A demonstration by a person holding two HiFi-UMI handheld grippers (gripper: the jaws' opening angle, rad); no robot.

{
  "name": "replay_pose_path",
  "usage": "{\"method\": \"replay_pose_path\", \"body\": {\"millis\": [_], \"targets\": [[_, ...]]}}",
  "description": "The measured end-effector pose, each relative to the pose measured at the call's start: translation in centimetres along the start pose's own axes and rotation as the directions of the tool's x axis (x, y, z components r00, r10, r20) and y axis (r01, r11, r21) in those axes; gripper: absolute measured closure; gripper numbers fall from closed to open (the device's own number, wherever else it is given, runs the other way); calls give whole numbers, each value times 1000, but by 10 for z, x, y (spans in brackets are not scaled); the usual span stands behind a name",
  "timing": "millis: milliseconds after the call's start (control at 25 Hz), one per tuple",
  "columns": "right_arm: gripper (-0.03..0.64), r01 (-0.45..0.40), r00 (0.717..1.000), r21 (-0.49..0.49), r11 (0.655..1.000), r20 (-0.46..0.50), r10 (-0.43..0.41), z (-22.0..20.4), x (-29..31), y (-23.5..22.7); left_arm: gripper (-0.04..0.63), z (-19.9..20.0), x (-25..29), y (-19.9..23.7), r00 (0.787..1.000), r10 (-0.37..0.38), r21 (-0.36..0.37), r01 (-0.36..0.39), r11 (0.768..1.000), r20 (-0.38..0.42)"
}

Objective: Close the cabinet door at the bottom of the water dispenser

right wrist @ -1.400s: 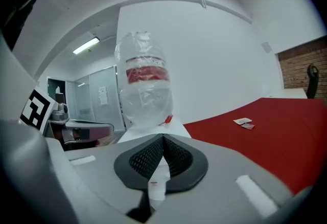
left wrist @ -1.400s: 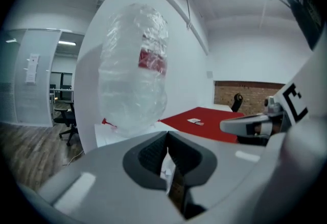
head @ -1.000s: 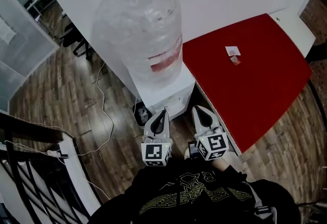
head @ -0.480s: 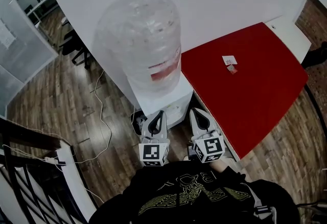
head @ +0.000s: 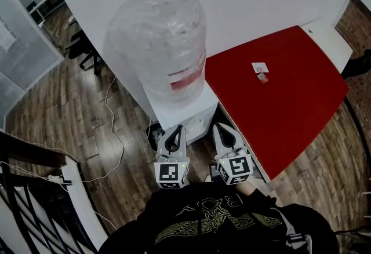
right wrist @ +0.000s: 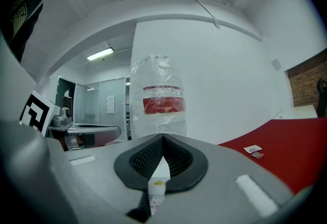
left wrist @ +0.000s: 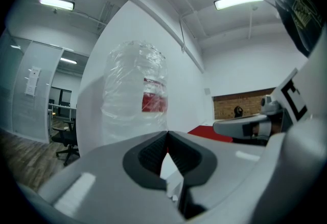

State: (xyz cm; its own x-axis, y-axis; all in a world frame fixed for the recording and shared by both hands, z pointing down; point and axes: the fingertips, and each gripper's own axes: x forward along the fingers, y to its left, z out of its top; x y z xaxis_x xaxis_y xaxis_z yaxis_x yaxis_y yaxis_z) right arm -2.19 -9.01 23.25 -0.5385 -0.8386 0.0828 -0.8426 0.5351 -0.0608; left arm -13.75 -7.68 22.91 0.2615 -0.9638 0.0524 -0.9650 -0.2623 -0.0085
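The water dispenser (head: 184, 109) is a white column against the wall, with a big clear bottle (head: 159, 44) bearing a red label on top. Its bottom cabinet door is hidden below its top in the head view. My left gripper (head: 178, 127) and right gripper (head: 218, 126) are held side by side just in front of the dispenser, both shut and empty. In the left gripper view the jaws (left wrist: 167, 133) meet in front of the bottle (left wrist: 135, 85). In the right gripper view the jaws (right wrist: 163, 137) meet below the bottle (right wrist: 158, 100), with white dispenser body showing through the gap.
A red table (head: 284, 108) stands right of the dispenser, with small cards (head: 261, 70) on it. White cables (head: 113, 125) trail over the wooden floor at left. A black chair (head: 81, 50) stands beyond, and a dark railing (head: 35, 189) fills the lower left.
Both grippers keep their place in front of the dispenser, still shut. Only the head view has shifted slightly.
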Motion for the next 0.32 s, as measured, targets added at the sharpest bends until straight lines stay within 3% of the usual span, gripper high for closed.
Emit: {"method": "replay_pose_path", "body": {"millis": [320], "targets": [[618,-28,1000,-31,999,4,28,-1,1,12,588,-2,-2,5,1000,4,-2,-4,1000,-1]]}}
